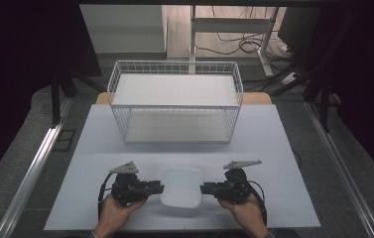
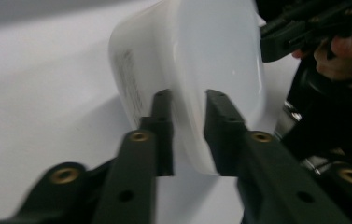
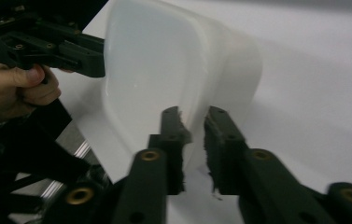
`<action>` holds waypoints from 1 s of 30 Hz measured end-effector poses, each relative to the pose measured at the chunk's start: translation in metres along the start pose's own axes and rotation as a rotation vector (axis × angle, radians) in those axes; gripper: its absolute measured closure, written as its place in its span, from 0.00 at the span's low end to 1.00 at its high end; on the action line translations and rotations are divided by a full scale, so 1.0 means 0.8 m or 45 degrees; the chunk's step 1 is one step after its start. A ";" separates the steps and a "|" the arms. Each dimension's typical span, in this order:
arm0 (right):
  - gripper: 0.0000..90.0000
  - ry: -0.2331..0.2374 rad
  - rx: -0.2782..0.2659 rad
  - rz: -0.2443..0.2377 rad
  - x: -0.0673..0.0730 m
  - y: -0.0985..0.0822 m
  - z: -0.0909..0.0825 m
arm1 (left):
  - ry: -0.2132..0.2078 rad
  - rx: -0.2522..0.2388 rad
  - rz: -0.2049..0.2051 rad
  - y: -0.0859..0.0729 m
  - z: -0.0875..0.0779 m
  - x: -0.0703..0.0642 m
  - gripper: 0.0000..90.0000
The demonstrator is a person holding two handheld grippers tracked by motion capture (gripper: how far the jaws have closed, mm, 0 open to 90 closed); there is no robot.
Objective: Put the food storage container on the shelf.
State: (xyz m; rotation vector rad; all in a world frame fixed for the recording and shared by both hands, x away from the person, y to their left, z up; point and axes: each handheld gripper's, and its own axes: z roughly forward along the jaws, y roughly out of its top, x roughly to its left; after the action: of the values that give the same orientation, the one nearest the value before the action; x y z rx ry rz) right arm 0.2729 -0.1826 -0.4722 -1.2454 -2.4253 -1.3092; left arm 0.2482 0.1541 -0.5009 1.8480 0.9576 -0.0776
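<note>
Clamping the white dish at opposite rims, we have left gripper and right gripper closed on it — lifting toward the wire basket remains.

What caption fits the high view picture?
Two grippers, left and right, pinch a white dish on the table before a wire basket.
</note>
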 end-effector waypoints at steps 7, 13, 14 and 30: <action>0.88 -0.109 -0.060 -0.087 0.011 -0.002 0.003 | 0.060 -0.014 -0.005 -0.002 0.003 -0.002 0.89; 0.88 -0.167 -0.130 -0.152 0.017 0.002 0.002 | 0.105 -0.040 0.017 0.001 0.002 -0.008 0.90; 0.88 -0.180 -0.142 -0.173 0.018 0.003 0.002 | 0.113 -0.039 0.024 0.003 0.003 -0.008 0.90; 0.88 -0.192 -0.231 -0.208 0.018 0.038 -0.003 | 0.165 -0.100 0.070 0.040 -0.011 -0.008 0.90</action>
State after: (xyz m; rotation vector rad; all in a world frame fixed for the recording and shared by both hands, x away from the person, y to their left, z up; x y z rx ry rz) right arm 0.2845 -0.1669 -0.4451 -1.2523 -2.6102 -1.5637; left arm 0.2617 0.1522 -0.4696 1.8221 0.9844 0.1131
